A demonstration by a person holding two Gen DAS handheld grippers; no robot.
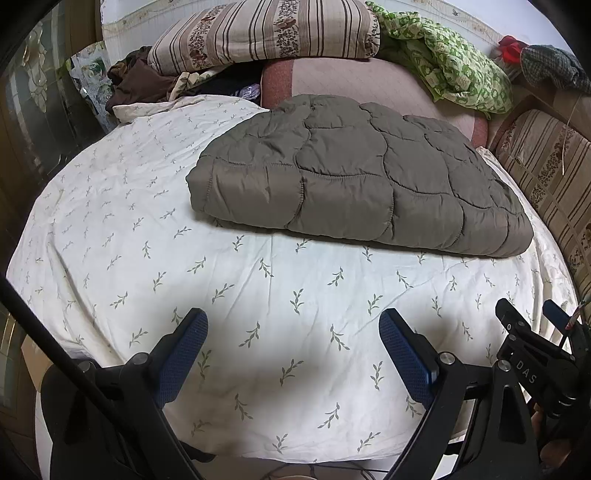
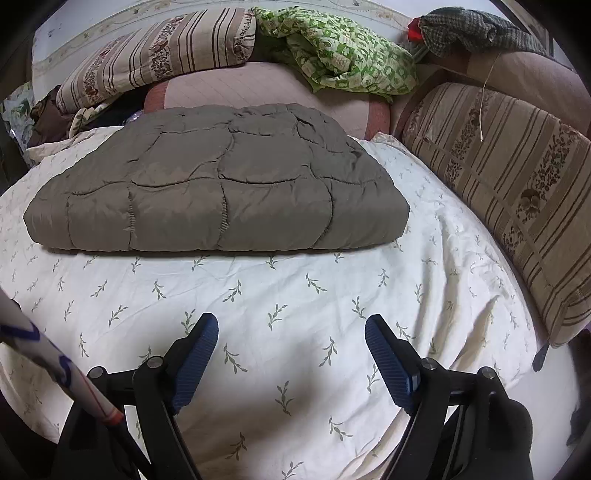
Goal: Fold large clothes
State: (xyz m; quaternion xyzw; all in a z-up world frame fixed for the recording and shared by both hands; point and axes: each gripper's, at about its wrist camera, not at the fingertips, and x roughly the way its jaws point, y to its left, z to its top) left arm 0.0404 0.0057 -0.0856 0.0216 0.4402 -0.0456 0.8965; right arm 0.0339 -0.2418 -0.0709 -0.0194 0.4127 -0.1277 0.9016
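Observation:
A grey-brown quilted padded garment [image 1: 351, 177] lies folded into a thick rectangle on the white leaf-print bed sheet [image 1: 184, 288]. It also shows in the right wrist view [image 2: 221, 188], lying flat across the bed sheet [image 2: 295, 295]. My left gripper [image 1: 293, 325] is open and empty, held over bare sheet well short of the garment's near edge. My right gripper [image 2: 291, 330] is open and empty too, over the sheet in front of the garment. The right gripper also shows at the lower right of the left wrist view [image 1: 532, 339].
Striped floral pillows [image 1: 266, 33] and a green patterned cloth [image 1: 454, 66] are piled at the head of the bed. A striped cushion [image 2: 509, 192] lines the right side. Dark clothes [image 1: 136, 81] lie at the far left. A pink-edged mat [image 2: 258, 92] lies behind the garment.

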